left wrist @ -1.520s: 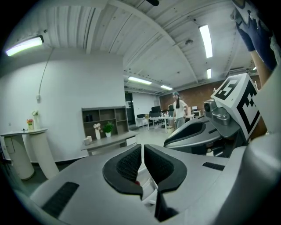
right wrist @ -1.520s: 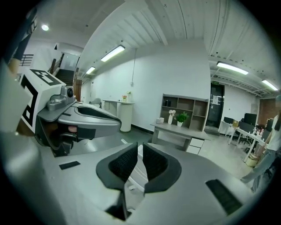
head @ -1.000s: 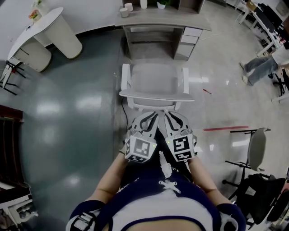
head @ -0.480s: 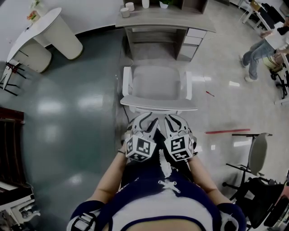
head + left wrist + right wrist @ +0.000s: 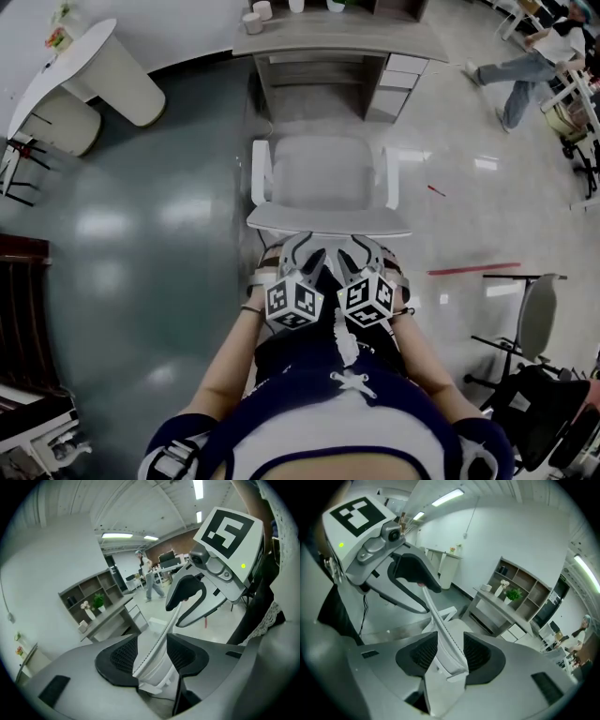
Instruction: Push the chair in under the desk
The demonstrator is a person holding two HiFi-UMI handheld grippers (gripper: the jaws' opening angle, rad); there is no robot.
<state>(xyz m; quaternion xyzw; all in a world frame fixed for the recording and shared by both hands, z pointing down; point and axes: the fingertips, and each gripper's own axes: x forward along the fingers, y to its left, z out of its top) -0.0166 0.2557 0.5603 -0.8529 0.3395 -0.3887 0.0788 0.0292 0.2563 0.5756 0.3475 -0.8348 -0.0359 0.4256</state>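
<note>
One chair (image 5: 323, 173), seat out on near side of one worktop (image 5: 337, 39). Two claws: left claw (image 5: 152, 652) and right claw (image 5: 450, 654), each just opened apart, astride chair's back edge, side by side. Since earlier frame: both claws lower; one person (image 5: 525, 61), far right, moved farther off.

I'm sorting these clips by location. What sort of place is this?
Probably an open-plan office: a desk with drawers, a white chair before it, shelves holding a plant.

Glossy floor (image 5: 141, 234): white chair (image 5: 323, 173) stands near its far edge, just before the grey desk (image 5: 337, 42). A red strip (image 5: 473, 270) lies toward the right edge.
</note>
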